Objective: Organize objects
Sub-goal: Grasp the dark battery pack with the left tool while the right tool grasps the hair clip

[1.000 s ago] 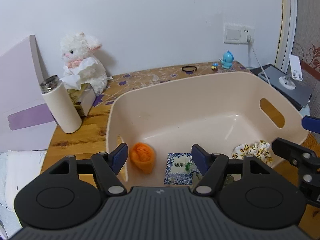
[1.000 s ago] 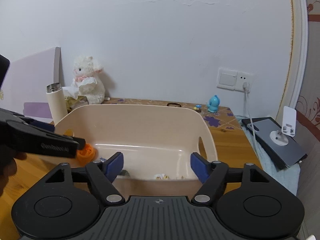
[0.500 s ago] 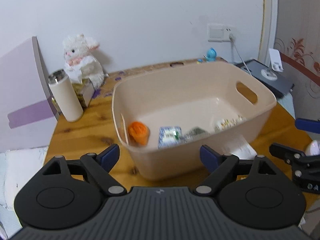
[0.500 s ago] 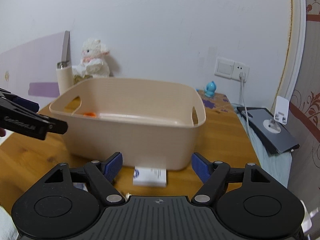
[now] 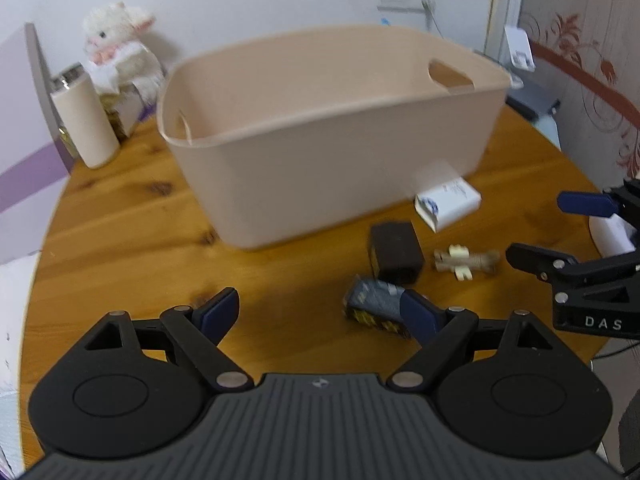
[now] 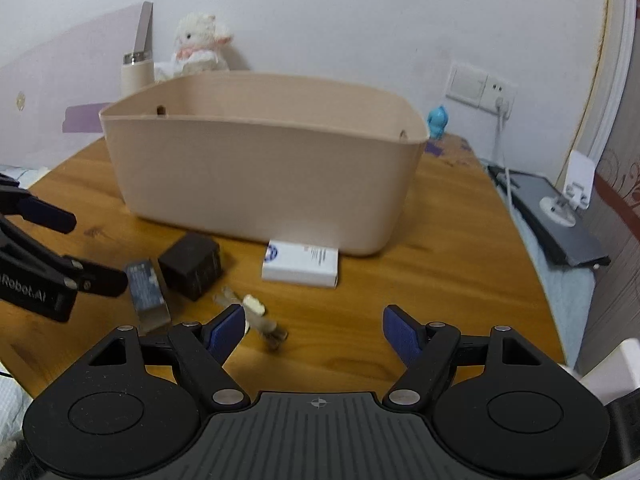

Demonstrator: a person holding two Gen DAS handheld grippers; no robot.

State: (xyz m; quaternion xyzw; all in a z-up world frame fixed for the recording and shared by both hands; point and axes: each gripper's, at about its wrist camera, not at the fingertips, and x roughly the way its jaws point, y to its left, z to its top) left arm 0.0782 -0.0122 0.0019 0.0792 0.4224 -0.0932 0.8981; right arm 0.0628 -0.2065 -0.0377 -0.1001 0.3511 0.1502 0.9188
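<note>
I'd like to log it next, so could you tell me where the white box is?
The white box lies flat on the table, against the beige bin's near wall toward its right end.

One beige bin (image 6: 260,176) stands on one round wooden table (image 6: 460,280). In front of the bin lie four small things: one white box (image 6: 301,264), one black block (image 6: 191,265), one grey packet (image 6: 146,292) and one small wooden figure (image 6: 256,318). Behind the bin stand one cream flask (image 5: 85,120) and one white plush toy (image 5: 120,50).
</note>
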